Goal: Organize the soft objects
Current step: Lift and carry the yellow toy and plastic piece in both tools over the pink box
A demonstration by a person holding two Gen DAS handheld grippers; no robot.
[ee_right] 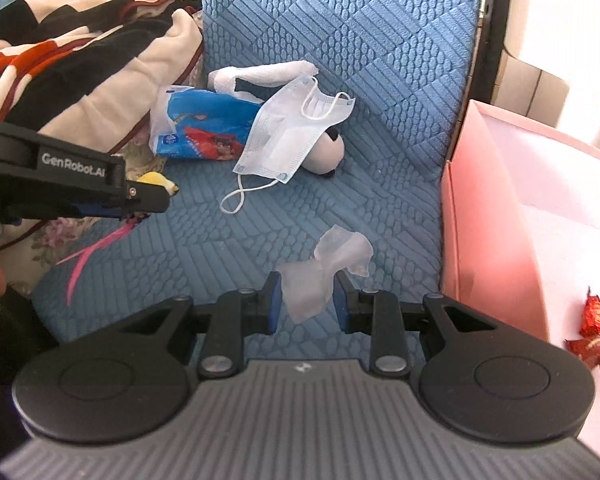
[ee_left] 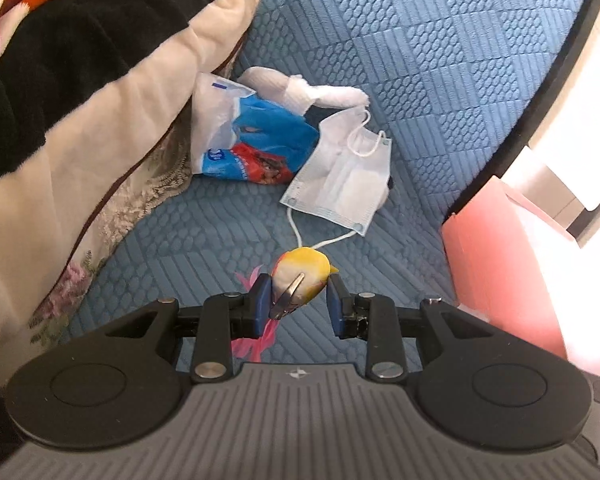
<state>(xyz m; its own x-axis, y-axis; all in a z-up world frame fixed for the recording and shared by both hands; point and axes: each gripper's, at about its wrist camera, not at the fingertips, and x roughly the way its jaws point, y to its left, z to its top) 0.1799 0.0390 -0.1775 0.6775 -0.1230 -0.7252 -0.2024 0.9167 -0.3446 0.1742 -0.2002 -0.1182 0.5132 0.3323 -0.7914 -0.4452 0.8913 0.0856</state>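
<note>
You've got both grippers loaded, so this looks like the carry step: picked up, not yet dropped.

Left gripper [ee_left: 298, 300]: jaws partway closed, clamped on a small yellow-and-white plush toy [ee_left: 300, 280] w/ a metal clip on it and pink feathers [ee_left: 256, 344] trailing below. In the right wrist view it sits at the left, feathers dangling over the seat.

Right gripper [ee_right: 305, 300]: jaws also partway closed, pinching a crumpled translucent wrapper [ee_right: 320, 280], most of it sticking out past the tips.

Still lying on the blue quilted cushion [ee_left: 440, 80], far side: a face mask [ee_right: 292, 136] draped over a white plush w/ a black nose [ee_right: 328, 152], touching a blue-and-red tissue pack [ee_right: 208, 128] to its left, w/ a white rolled cloth [ee_right: 260, 72] just behind. Blanket pile [ee_left: 60, 80] is at the left.

Pink box [ee_right: 496, 220] sits to the right of the cushion, w/ red foil wrappers [ee_right: 594, 332] inside at its near end. It's prob. the drop spot, can't be sure.

Next move, as I judge it: swing right over the box wall w/ the right gripper first, since it's nearer. Clear the rim before opening; the wrapper is light and may cling to a pad. Mind the feathers don't snag on the edge.
</note>
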